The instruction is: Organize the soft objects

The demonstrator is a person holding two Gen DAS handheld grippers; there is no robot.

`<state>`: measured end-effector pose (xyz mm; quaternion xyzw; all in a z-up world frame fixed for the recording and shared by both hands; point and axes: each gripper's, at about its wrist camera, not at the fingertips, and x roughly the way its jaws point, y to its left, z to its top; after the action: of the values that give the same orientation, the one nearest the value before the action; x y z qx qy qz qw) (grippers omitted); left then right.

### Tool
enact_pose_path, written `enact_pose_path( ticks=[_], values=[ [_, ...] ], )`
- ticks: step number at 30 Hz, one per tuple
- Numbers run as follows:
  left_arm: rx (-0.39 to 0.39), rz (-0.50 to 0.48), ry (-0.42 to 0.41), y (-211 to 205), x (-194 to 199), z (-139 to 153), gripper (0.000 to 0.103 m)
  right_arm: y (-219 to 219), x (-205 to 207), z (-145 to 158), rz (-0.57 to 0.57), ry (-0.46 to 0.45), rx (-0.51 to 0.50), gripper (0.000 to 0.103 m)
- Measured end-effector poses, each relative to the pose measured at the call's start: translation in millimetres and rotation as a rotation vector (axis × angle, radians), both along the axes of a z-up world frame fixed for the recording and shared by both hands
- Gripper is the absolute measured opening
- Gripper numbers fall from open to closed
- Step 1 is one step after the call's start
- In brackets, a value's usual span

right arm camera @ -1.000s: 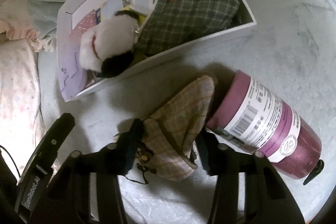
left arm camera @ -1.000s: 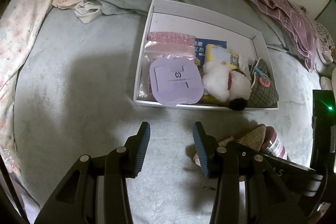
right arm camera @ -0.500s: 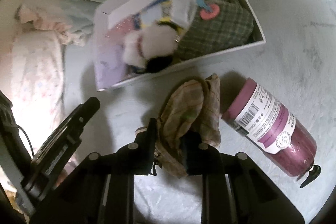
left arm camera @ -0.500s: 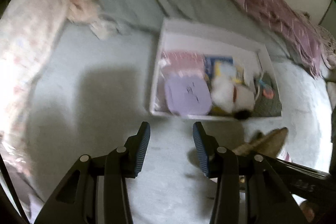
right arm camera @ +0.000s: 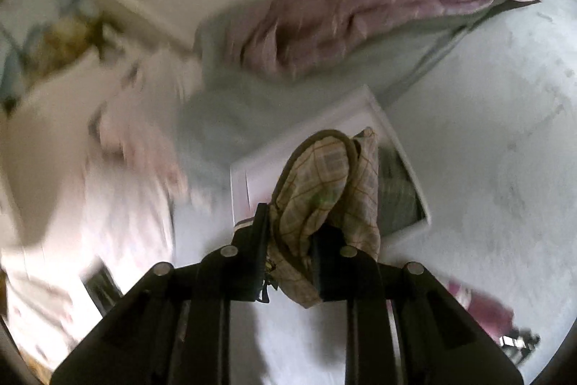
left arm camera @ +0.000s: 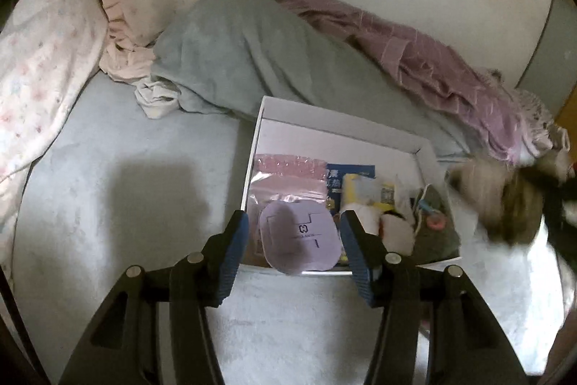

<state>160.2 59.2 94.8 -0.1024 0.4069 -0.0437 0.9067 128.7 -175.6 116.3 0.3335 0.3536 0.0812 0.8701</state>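
The right gripper (right arm camera: 288, 240) clenches a soft tan plaid pouch (right arm camera: 324, 190), held above the white box (left arm camera: 429, 150) and its near rim. The left gripper (left arm camera: 294, 240) hangs with jaws spread over bare fuzzy grey bedding (left arm camera: 126, 204), beside the box's left wall.

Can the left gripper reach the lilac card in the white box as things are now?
Probably yes: the left gripper is open and empty, and the lilac card lies uncovered at the white box near edge, directly ahead.
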Motion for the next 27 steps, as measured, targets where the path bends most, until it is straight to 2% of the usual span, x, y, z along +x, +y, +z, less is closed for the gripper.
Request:
enact_pose_path(
  ticks=[2, 5, 9, 13, 15, 18, 21, 24, 27],
  values=[
    [0.002, -0.014, 0.017, 0.2, 3.7, -3.7, 0.053, -8.1, 21.4, -1.8, -0.059, 0.002, 0.005, 0.023],
    [-0.003, -0.019, 0.035, 0.7, 5.1, -8.4, 0.054, -10.5, 60.4, -17.8, -0.108, 0.081, -0.007, 0.023],
    [-0.012, 0.014, 0.058, 6.7, 6.9, -12.3, 0.057, -7.6, 102.7, -52.5, -0.015, 0.131, 0.115, 0.022],
    [-0.010, 0.019, 0.058, 9.7, 4.1, -11.6, 0.062, 8.0, 126.6, -67.3, 0.071, 0.165, 0.101, 0.025],
    [-0.010, 0.020, 0.050, 9.8, 0.7, -9.6, 0.068, 11.2, 121.5, -67.4, 0.044, 0.188, 0.063, 0.027],
    [-0.029, 0.021, 0.044, 12.4, -3.7, -5.2, 0.069, 12.4, 104.5, -61.5, 0.006, 0.180, -0.010, 0.053],
    [-0.048, 0.023, 0.043, 14.7, -8.2, -1.0, 0.072, 9.1, 82.9, -52.2, -0.033, 0.161, -0.055, 0.055],
    [-0.043, 0.018, 0.077, 13.3, -10.8, 1.5, 0.072, 7.5, 59.6, -43.2, -0.057, 0.154, -0.091, 0.055],
    [-0.041, -0.011, 0.093, 9.4, -15.5, 5.7, 0.072, 14.4, 35.9, -34.8, -0.036, 0.124, -0.153, 0.057]
  ],
)
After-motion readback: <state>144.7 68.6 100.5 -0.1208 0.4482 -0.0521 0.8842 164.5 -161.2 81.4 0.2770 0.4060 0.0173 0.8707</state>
